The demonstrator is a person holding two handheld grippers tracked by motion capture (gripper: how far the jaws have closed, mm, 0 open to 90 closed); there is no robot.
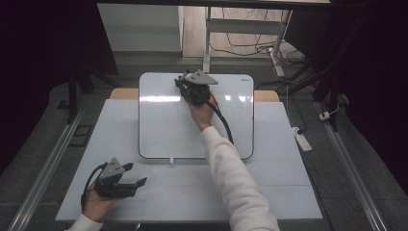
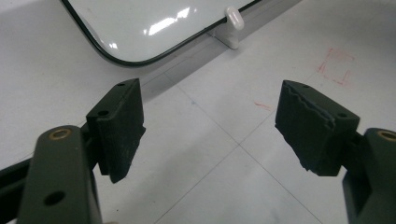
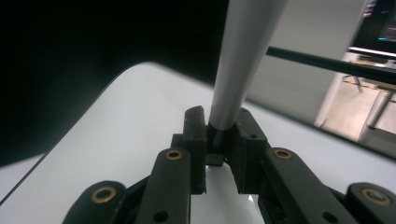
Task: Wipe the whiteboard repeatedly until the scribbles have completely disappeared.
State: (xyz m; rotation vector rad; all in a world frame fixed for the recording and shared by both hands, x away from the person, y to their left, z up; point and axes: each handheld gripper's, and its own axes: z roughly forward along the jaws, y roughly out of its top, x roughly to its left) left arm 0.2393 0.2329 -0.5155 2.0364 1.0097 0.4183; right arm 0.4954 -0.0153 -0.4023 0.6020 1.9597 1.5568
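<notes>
**benchrat:** Why are the left tongs (image 1: 135,174) parked at the near left corner of the worktop (image 1: 269,178)? Nothing is being gripped there.

**gripnerd:** Right, the jaws are spread wide with bare worktop between them. They're probably just being kept out of the way, low and close to the body, so the board isn't crowded. Some faint red scribbles (image 2: 337,65) can be seen on the worktop ahead of them, but those aren't being touched.

**benchrat:** And the whiteboard (image 1: 163,130)?

**gripnerd:** It's laid flat in the middle of the worktop, past the left tongs, with a little white tab (image 2: 233,17) at its near edge. Laid flat like that, it can be reached from above without being steadied.

**benchrat:** So the work is all being done farther out?

**gripnerd:** Looks like it. The right tongs (image 3: 219,126) are stretched over the far part of the board, near its top edge, and are clamped on a light-grey stick (image 3: 238,60), likely a marker. It's pinched at one end, so the rest sticks out beyond the jaws. Whether a tip is touching the board can't be told. The grip at the end is probably chosen so the shaft can be aimed like a pen.
</notes>
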